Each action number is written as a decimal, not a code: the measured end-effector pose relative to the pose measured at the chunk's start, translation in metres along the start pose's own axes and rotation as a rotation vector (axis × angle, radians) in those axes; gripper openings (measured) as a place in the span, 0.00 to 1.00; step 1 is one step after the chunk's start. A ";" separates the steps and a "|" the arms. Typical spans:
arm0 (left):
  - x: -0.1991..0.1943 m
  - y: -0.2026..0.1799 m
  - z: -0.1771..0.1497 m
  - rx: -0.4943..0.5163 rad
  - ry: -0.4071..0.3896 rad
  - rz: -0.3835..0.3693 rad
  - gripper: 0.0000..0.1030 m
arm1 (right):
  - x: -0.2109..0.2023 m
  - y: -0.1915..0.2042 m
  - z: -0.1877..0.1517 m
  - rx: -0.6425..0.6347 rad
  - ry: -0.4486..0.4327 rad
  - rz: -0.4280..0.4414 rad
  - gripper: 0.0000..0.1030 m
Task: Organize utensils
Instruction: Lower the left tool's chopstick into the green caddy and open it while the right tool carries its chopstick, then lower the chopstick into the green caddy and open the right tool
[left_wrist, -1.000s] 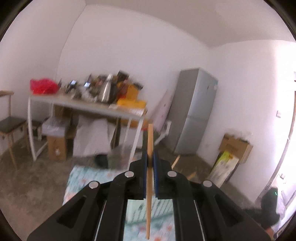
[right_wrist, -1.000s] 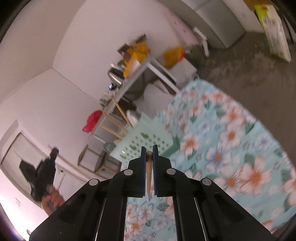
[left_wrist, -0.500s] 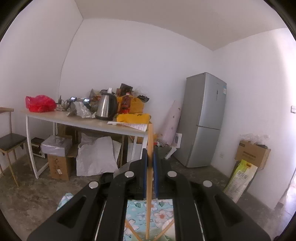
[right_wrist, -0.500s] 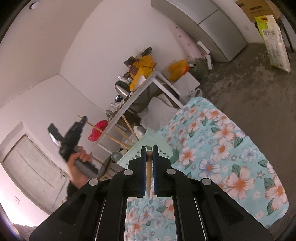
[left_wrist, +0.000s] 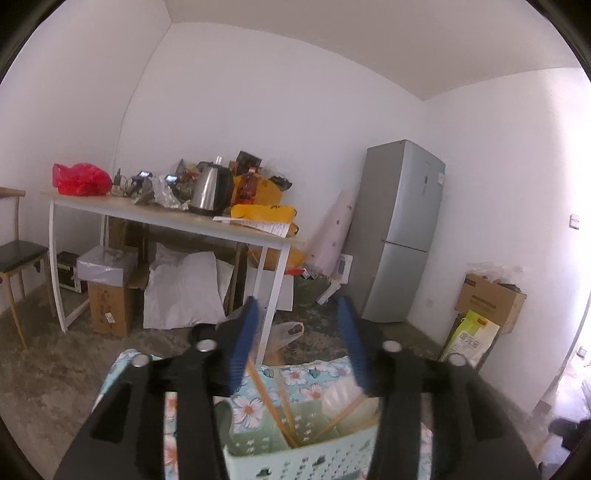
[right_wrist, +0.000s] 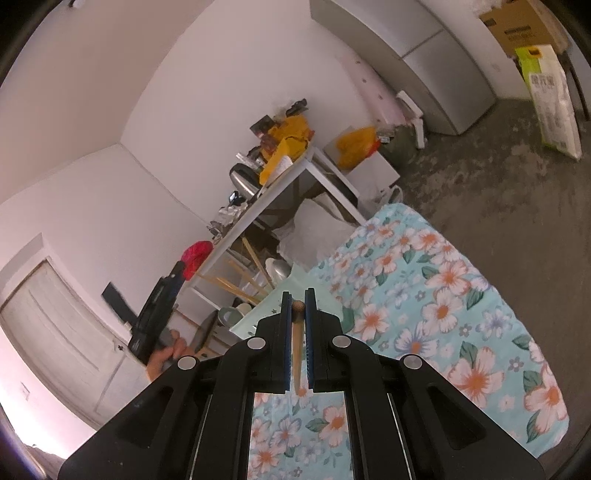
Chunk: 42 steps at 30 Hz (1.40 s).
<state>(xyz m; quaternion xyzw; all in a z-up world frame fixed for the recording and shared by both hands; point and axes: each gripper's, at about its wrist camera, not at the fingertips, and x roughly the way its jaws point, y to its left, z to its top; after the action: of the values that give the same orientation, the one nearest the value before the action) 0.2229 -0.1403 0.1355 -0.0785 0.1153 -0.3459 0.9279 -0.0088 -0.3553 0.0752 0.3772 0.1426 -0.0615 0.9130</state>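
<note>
From the left wrist, the left tongs (left_wrist: 295, 341) have just been opening, nothing between them, over the mint basket (left_wrist: 295, 458) already holding chopsticks (left_wrist: 271, 402); from the right wrist, the right tongs (right_wrist: 297, 301) clamp one chopstick (right_wrist: 296, 343), not yet binned.

The left tool (left_wrist: 297, 328) has just been opening; its blue pads (left_wrist: 242, 341) stand apart with nothing between them. The right tool (right_wrist: 297, 295) is clamped, pointing slightly downward. A hand (right_wrist: 166, 356) grips the left tool's handle.
</note>
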 end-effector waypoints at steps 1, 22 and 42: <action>-0.008 0.001 0.000 0.002 -0.006 -0.008 0.51 | 0.000 0.005 0.002 -0.015 -0.005 0.002 0.04; -0.125 0.032 -0.070 -0.002 0.233 0.092 0.94 | 0.110 0.185 0.050 -0.684 -0.098 -0.032 0.04; -0.144 0.021 -0.082 0.003 0.279 0.205 0.95 | 0.091 0.162 0.031 -0.559 -0.002 0.081 0.25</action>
<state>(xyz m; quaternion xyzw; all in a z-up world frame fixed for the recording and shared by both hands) 0.1082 -0.0343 0.0749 -0.0161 0.2499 -0.2570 0.9334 0.1198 -0.2628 0.1765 0.1159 0.1380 0.0166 0.9835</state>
